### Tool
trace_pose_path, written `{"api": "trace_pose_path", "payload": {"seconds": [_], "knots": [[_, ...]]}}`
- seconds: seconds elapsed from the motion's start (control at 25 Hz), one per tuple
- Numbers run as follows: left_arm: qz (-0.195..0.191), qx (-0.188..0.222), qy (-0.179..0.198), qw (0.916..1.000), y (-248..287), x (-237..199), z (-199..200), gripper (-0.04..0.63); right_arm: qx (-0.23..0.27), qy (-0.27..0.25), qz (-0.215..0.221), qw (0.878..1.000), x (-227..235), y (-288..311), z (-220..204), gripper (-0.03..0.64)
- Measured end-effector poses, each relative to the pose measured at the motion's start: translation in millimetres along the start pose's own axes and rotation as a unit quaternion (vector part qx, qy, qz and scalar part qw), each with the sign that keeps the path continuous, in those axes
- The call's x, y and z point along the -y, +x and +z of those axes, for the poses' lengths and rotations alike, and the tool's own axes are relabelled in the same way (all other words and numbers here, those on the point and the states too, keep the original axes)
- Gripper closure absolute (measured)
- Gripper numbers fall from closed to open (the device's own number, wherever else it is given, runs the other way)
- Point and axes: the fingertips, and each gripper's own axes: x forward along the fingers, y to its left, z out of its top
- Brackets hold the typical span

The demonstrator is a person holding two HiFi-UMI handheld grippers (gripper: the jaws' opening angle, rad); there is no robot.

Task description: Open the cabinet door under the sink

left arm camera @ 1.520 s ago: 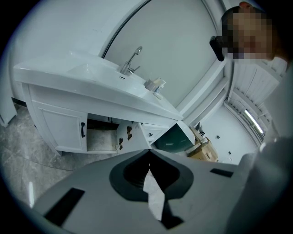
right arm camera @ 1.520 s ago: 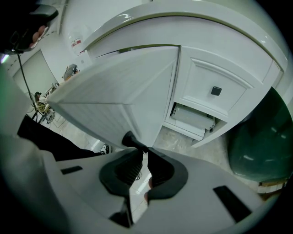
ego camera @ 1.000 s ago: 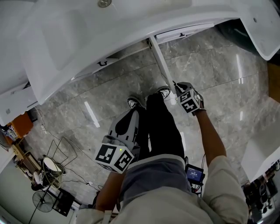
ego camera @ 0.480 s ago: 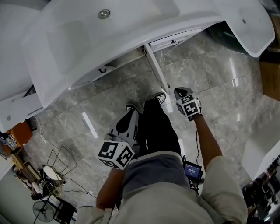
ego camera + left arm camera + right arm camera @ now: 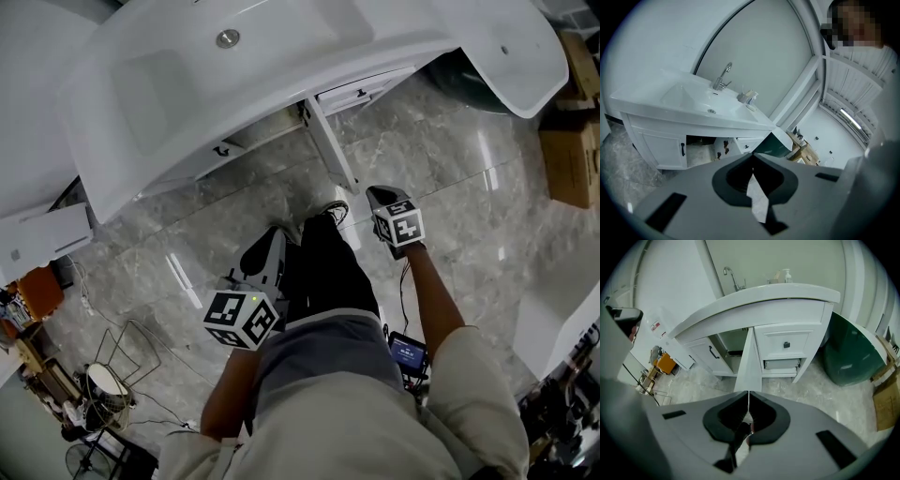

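Door's open, I'd call the job as good as done: the cabinet door (image 5: 328,145) stands swung right out from under the sink (image 5: 234,84), edge-on to me, its free end pointing away from the sink toward my feet. Beside it, under the basin, the cupboard gapes dark. The right tongs (image 5: 380,195) hang off the door's free end, on the far side from the sink and apart from the door, with the jaws pressed together and nothing in them. The left tongs (image 5: 262,251) sit further out from the sink, down by my leg, also closed up tight and empty. So nothing has hold of that door, and that's my worry. If the hinges are sprung, I judge it could drift back toward the sink on its own. My shoe (image 5: 332,211) is close to the door's free end, so one careless step forward could knock it shut or jam it against my shin. Pushed the other way, it could swing into the drawers (image 5: 785,345) beside the opening under the sink and clip the knob there. The right tongs are closest, so any sweep toward the sink risks catching that thin edge.
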Motion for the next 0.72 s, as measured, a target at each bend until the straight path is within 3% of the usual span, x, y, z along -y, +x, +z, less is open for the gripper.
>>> {"api": "trace_pose_path", "payload": {"seconds": [0.72], "knots": [[0.018, 0.040, 0.007, 0.9990, -58, -24, 30, 0.595, 0.059, -0.023, 0.001, 0.998, -60, -60, 54, 0.598]]}}
